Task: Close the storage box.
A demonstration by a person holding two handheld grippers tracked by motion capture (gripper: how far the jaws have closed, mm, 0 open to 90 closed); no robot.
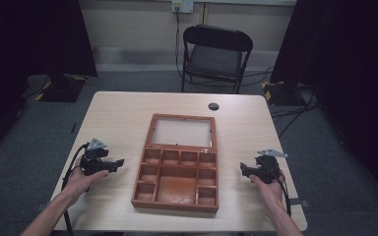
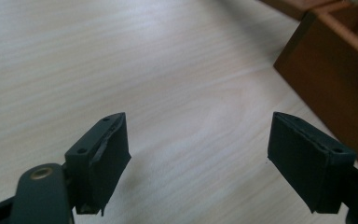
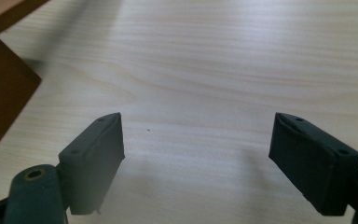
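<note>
Both hand-held grippers, left & right, sit empty w/ jaws apart at mid-frame, flanking the open wooden box on the worktop, prob. ready to work it.

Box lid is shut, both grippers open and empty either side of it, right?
Not quite: the lid is open, lying flat behind the box, whose compartments are exposed in the high view. The rest holds: the left gripper and right gripper sit either side of the box, jaws open with nothing between them.
</note>
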